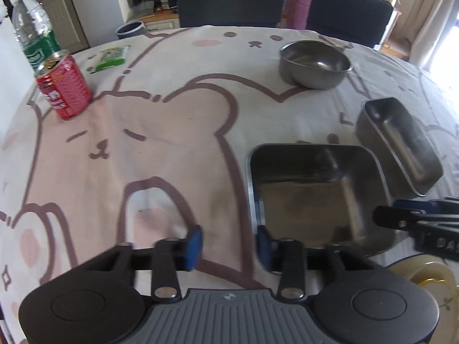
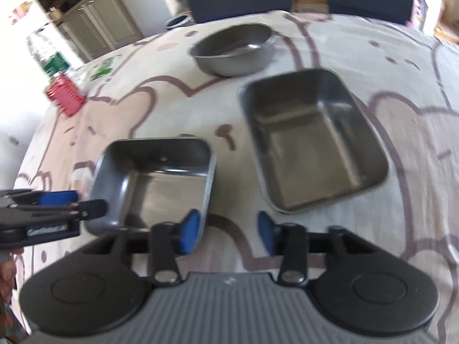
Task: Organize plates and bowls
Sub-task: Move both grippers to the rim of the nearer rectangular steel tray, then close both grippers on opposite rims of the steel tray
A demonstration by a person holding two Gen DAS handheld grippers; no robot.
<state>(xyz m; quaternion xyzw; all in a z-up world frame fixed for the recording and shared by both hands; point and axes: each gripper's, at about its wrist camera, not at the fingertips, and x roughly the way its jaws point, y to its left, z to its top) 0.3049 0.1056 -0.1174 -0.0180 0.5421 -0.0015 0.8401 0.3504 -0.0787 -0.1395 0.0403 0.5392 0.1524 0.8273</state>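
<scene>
tablecloth [image 2: 373, 43]: rect tray [image 2: 312, 143] lengthwise, near-far

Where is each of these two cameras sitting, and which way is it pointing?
Left wrist: sits behind the left tongs, looking forward across the table; its open blue fingers frame the small square pan's near edge, and the right tongs intrude at right.
Right wrist: sits behind the right tongs, facing the large rectangular pan; the left tongs intrude at left.
Shared: both pans, the round bowl, the red can and the bear tablecloth.
</scene>
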